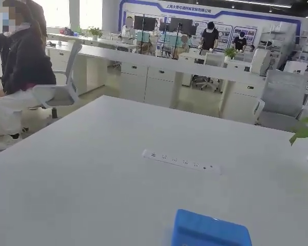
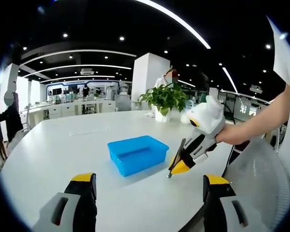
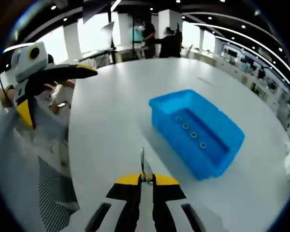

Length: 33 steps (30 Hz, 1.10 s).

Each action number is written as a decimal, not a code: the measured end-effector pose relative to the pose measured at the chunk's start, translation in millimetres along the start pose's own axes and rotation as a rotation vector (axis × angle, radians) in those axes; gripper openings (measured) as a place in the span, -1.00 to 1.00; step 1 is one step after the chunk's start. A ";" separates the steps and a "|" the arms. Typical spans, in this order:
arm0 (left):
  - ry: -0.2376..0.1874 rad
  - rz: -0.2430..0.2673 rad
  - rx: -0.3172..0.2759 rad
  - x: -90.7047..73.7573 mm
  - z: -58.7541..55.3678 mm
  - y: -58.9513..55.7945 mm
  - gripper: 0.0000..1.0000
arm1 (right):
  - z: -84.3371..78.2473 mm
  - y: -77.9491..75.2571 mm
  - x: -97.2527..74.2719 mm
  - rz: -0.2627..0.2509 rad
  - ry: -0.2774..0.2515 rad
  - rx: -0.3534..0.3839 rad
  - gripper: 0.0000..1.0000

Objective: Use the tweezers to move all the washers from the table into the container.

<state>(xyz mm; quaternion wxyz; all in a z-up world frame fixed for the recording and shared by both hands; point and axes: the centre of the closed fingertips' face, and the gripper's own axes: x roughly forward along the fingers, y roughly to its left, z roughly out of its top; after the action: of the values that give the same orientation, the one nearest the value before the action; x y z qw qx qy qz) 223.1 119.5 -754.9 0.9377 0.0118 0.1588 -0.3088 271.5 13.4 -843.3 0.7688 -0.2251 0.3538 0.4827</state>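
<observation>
The blue container (image 3: 217,145) stands on the white table (image 3: 111,125), and several washers (image 3: 185,126) lie in a row on its floor. My right gripper (image 3: 146,180) is shut on thin metal tweezers (image 3: 143,164), whose tips point toward the container's near end. In the left gripper view the right gripper (image 2: 180,166) hangs just right of the container (image 2: 137,153), with the tweezers (image 2: 170,173) pointing down at the table. My left gripper (image 2: 150,181) is open and holds nothing, back from the container. The container's far edge (image 1: 210,230) shows in the head view.
A white power strip (image 1: 180,162) lies on the table beyond the container. A potted plant (image 2: 164,99) stands at the far table edge. A person (image 1: 20,66) sits on a chair to the left, and desks and chairs fill the room behind.
</observation>
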 end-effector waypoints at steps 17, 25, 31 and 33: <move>-0.002 0.014 -0.005 -0.7 -0.1 2.9 0.85 | 19.0 -3.2 -26.1 0.065 -0.022 0.023 -0.90; -0.004 0.017 -0.008 -1.0 0.3 3.5 0.84 | 34.3 -15.0 -46.5 0.125 0.027 0.011 -0.90; -0.005 0.021 -0.009 -1.2 0.4 4.5 0.84 | 49.6 -34.7 -53.8 0.107 0.041 -0.010 -0.90; -0.005 0.021 -0.010 -1.0 0.2 4.6 0.84 | 54.0 -42.0 -54.5 0.091 0.039 -0.017 -0.90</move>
<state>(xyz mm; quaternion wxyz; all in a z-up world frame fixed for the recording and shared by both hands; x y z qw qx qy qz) 225.1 123.8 -754.7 0.9413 0.0078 0.1578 -0.2982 311.6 0.6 -766.7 0.7373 -0.2248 0.3742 0.5156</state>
